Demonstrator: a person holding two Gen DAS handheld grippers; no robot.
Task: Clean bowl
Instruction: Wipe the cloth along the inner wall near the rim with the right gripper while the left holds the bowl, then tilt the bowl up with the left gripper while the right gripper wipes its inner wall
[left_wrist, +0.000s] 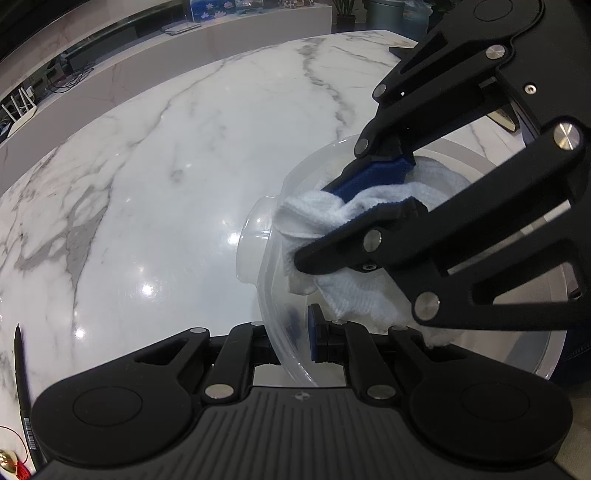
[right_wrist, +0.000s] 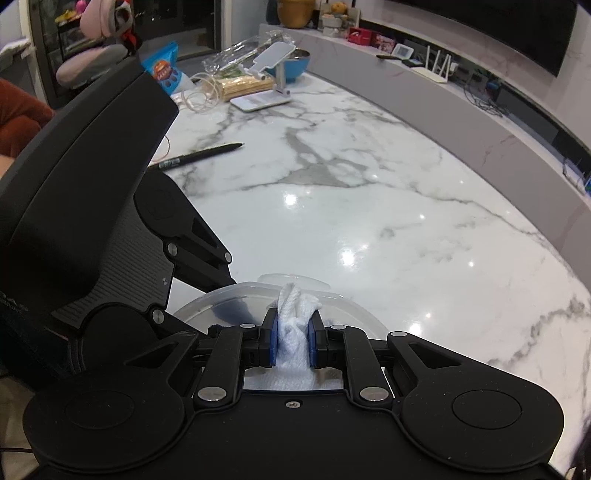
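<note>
I see a glossy white marble tabletop (right_wrist: 369, 192). A black pen (right_wrist: 201, 153) lies near its left edge; a white phone stand (right_wrist: 266, 98) and blue bowl (right_wrist: 295, 66) sit toward the far corner.

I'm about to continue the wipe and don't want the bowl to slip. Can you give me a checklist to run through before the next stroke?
1. Left gripper clamped on the clear bowl wall: ok, one pad inside, one outside.
2. Right gripper shut on the white cloth: ok.
3. Cloth inside the bowl against its wall: ok.
4. Bowl resting on the marble table: cannot tell, it looks tilted.
5. Black pen apart from the bowl: ok.
6. Dirt left in the bowl: cannot tell.
</note>
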